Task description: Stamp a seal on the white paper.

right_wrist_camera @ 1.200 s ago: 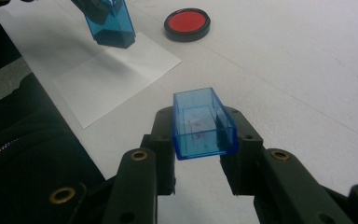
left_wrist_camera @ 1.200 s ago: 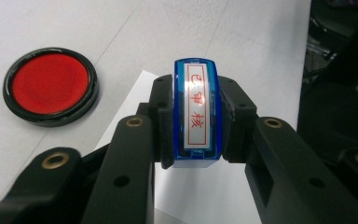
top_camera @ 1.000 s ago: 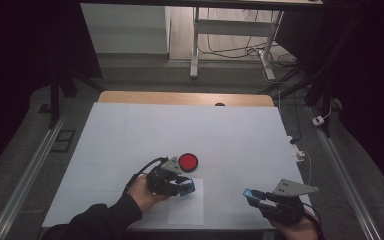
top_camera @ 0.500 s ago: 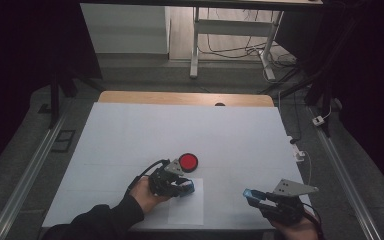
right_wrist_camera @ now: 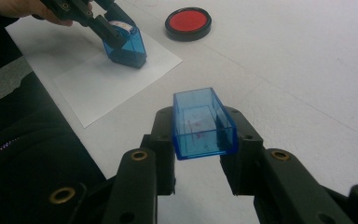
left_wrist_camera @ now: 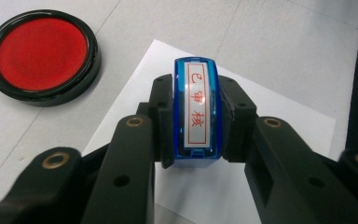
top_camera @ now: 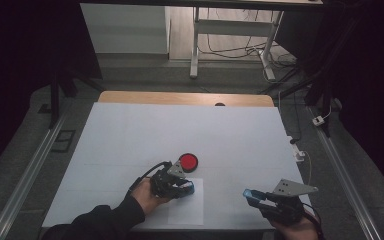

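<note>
Blue stamp pressed on white paper [top_camera: 186,204], cap held apart.
The stamp [left_wrist_camera: 196,112] is clamped in the left tongs [top_camera: 182,188]; its cap [right_wrist_camera: 203,123] is gripped by the right tongs [top_camera: 253,197], near a red ink pad [top_camera: 188,162].

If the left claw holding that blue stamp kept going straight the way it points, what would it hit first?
Most likely the white paper: the left claw tilts the blue stamp down at the sheet, the red ink pad off to one side.

I see a white table [top_camera: 130,135] with a wooden strip [top_camera: 180,98] along its far edge. A metal rail [top_camera: 30,165] runs along the floor on the left. Beyond the table stand a desk leg [top_camera: 195,45] and loose cables [top_camera: 230,47]. A white plug [top_camera: 320,120] lies at the right.
</note>
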Motion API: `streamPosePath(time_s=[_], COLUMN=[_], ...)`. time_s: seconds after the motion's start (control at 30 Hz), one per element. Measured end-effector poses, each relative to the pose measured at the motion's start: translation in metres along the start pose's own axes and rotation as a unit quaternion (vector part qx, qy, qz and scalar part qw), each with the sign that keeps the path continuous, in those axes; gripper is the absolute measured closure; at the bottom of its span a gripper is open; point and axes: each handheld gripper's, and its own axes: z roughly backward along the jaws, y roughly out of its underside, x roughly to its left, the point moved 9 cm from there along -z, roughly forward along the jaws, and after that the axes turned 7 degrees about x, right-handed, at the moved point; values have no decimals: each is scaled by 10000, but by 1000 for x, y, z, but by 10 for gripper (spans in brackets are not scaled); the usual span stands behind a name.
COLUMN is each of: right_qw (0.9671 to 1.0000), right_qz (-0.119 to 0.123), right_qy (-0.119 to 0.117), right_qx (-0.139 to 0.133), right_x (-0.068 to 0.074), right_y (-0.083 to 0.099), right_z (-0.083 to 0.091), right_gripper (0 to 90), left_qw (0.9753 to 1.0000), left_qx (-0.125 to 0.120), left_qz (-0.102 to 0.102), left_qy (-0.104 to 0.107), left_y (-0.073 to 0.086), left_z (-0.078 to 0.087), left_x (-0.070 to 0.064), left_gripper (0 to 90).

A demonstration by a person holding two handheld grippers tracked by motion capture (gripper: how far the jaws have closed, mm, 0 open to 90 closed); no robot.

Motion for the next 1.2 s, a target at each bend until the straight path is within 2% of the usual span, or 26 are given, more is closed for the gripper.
streamPosePath(time_s=[0.13, 0.47, 0.67, 0.93, 1.03, 1.2], right_qw=[10000, 10000, 10000, 10000, 10000, 10000], right_qz=[-2, 4, 6, 13, 14, 13], right_qy=[1, 0, -1, 11, 14, 14], right_qx=[6, 12, 13, 24, 22, 25], right_x=[0, 0, 0, 0, 0, 0], right_y=[0, 0, 0, 0, 0, 0], right_z=[0, 0, 0, 0, 0, -1], right_gripper=[678, 678, 678, 678, 679, 678], left_qw=[9999, 9997, 9999, 9994, 9994, 9997], left_qx=[-17, -63, 33, 83, 91, 73], left_qz=[150, 239, 51, -49, -50, 18], left_qy=[72, 60, -137, -327, -339, -243], left_y=[0, 0, 0, 0, 0, 1], left_z=[-1, -2, -2, -2, -3, -3], left_x=[1, 0, -3, -6, -6, -5], left_gripper=[703, 703, 703, 703, 703, 703])
